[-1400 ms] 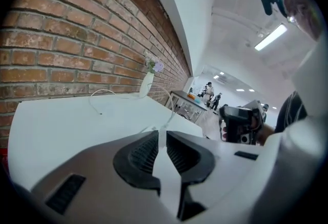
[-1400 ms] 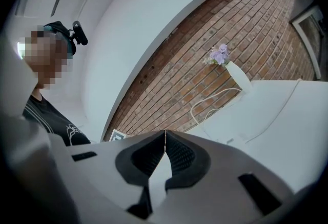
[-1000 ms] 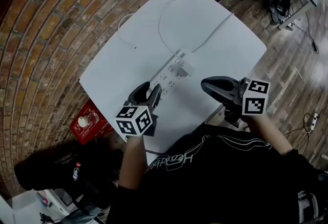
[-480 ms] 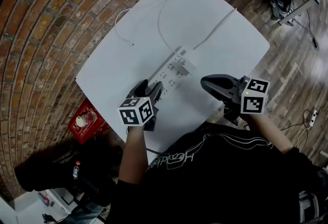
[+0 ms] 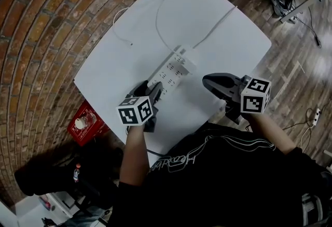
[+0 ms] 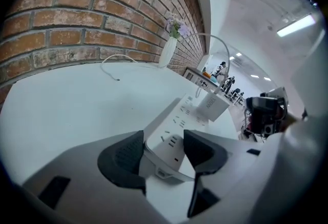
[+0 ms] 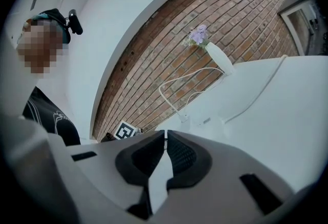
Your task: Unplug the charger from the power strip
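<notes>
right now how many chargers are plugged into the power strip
1: a white charger at the far end of the power strip; the other sockets in view look empty.

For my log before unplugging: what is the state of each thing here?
charger: plugged into strip.
strip: flat on table.
left hand-held gripper: open, jaws just opened, strip's end between them.
right hand-held gripper: shut, empty.
vase: upright.

Left gripper (image 6: 163, 148) is straddling the near end of the power strip (image 6: 185, 115), its jaws having just been opening and now standing wide. The charger (image 6: 213, 106) is sitting plugged in at the far end.
</notes>
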Tool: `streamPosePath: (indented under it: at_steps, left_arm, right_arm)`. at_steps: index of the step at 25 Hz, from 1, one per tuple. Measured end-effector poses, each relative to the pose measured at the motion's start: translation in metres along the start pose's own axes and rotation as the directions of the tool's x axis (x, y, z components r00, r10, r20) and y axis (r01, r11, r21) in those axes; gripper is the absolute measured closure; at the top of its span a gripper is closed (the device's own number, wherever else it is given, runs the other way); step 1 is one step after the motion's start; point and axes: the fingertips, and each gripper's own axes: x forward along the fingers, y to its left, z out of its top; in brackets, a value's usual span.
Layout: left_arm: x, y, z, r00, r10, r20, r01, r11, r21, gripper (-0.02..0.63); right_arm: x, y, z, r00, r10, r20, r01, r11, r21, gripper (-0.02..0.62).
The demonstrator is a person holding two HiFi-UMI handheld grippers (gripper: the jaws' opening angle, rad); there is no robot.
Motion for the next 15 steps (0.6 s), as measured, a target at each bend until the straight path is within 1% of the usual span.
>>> streamPosePath:
  at_steps: [2,4,6,7,8,9,10,15]
  left_arm:
    - [0.0,-0.001,0.0,1.0,0.001,0.006,-0.001,1.0,0.005,0.364]
    - [0.001,-0.002,0.0,1.0,-0.003,0.012,0.003,1.0,0.007,0.364]
    - [0.001,-0.002,0.0,1.0,-0.01,0.011,0.01,1.0,0.006,0.363]
    - [0.001,-0.002,0.0,1.0,-0.012,0.01,0.012,1.0,0.004,0.362]
    - [0.001,-0.002,0.0,1.0,-0.013,0.01,0.013,1.0,0.004,0.362]
    - [0.0,-0.002,0.001,1.0,-0.011,0.011,0.011,1.0,0.004,0.362]
    - [0.0,-0.002,0.0,1.0,-0.008,0.012,0.008,1.0,0.004,0.362]
    - [0.0,-0.004,0.0,1.0,0.002,0.028,-0.002,1.0,-0.007,0.36]
  right_arm:
    - [0.0,-0.005,-0.001,1.0,-0.025,-0.005,0.025,1.0,-0.016,0.597]
    - [0.001,-0.014,-0.002,0.996,-0.091,-0.013,0.09,0.994,-0.066,0.595]
    - [0.006,-0.021,-0.002,0.986,-0.165,-0.015,0.161,0.977,-0.138,0.592]
    - [0.009,-0.024,-0.001,0.982,-0.191,-0.014,0.186,0.967,-0.173,0.577]
    - [0.013,-0.026,-0.001,0.977,-0.211,-0.014,0.204,0.958,-0.201,0.509]
    - [0.016,-0.028,-0.001,0.974,-0.225,-0.014,0.217,0.951,-0.22,0.459]
    - [0.018,-0.03,-0.001,0.972,-0.235,-0.013,0.226,0.946,-0.232,0.442]
    - [0.03,-0.038,-0.001,0.969,-0.248,0.001,0.238,0.928,-0.285,0.417]
